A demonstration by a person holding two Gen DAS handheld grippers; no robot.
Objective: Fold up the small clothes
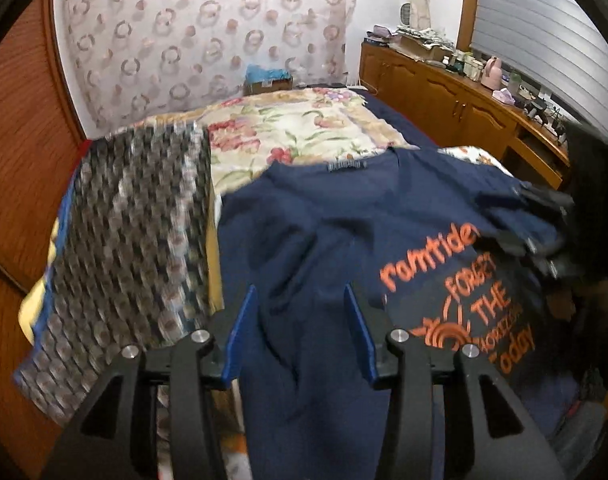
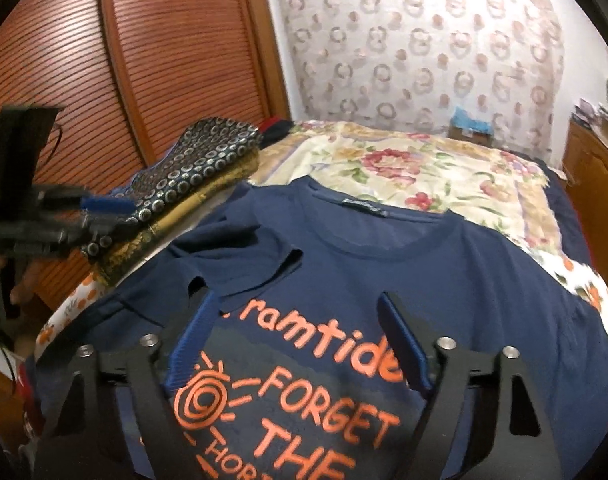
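A navy T-shirt with orange lettering [image 1: 344, 240] lies face up on the bed, collar toward the far end; it also fills the right wrist view [image 2: 384, 280]. Its left sleeve [image 2: 232, 264] is folded in over the chest. My left gripper [image 1: 300, 292] is open, hovering over the shirt's left side with nothing between its blue pads. My right gripper [image 2: 300, 300] is open above the chest print, empty. The right gripper shows blurred at the right of the left wrist view [image 1: 544, 232], and the left gripper at the left of the right wrist view [image 2: 100, 208].
A floral bedspread [image 1: 296, 128] covers the bed. A stack of folded patterned cloths [image 2: 184, 184] lies at the bed's left side, also in the left wrist view [image 1: 136, 220]. Wooden louvred doors [image 2: 164, 48] stand to the left. A cluttered wooden sideboard [image 1: 464, 92] runs along the right.
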